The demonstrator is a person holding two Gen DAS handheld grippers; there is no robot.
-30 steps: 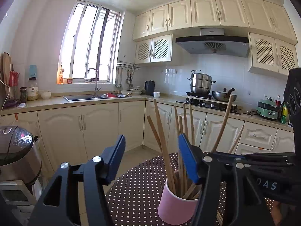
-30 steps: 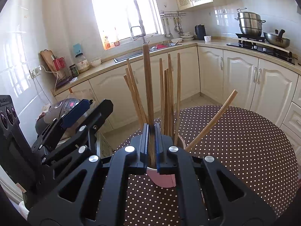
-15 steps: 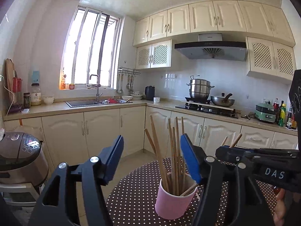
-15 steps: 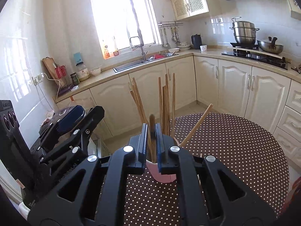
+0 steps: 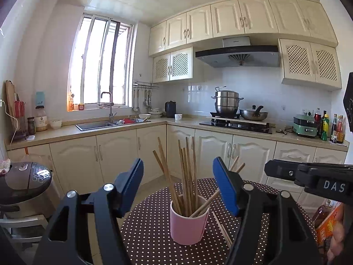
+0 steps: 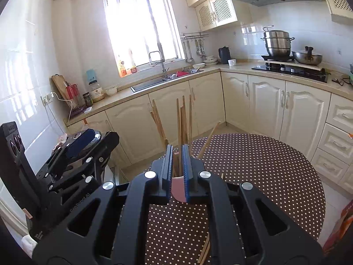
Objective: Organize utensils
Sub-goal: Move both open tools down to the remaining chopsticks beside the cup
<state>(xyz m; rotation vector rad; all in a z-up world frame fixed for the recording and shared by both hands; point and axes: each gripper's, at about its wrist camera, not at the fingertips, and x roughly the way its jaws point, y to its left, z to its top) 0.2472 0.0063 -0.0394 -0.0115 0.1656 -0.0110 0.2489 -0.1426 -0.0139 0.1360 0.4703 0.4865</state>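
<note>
A pink cup (image 5: 187,224) stands on the round dotted table (image 5: 150,234) with several wooden chopsticks (image 5: 187,176) upright in it. Two loose chopsticks (image 5: 222,229) lie on the cloth just right of the cup. My left gripper (image 5: 177,183) is open, held back from the cup, with nothing between its blue pads. My right gripper (image 6: 177,165) is shut on nothing; the pink cup (image 6: 177,190) and its chopsticks (image 6: 183,119) show beyond the thin slit between its jaws. Loose chopsticks (image 6: 205,251) lie under it. Each gripper shows at the edge of the other's view.
A rice cooker (image 5: 24,176) sits on a stand left of the table. A bottle and an orange packet (image 5: 328,220) are at the table's right edge, by a person's hand (image 5: 335,243). Cream cabinets (image 5: 114,154), a sink and a stove line the walls behind.
Both grippers have drawn back and a little up from the cup, which now looks smaller and farther off. The left jaws stand slightly wider. The right jaws stay shut.
</note>
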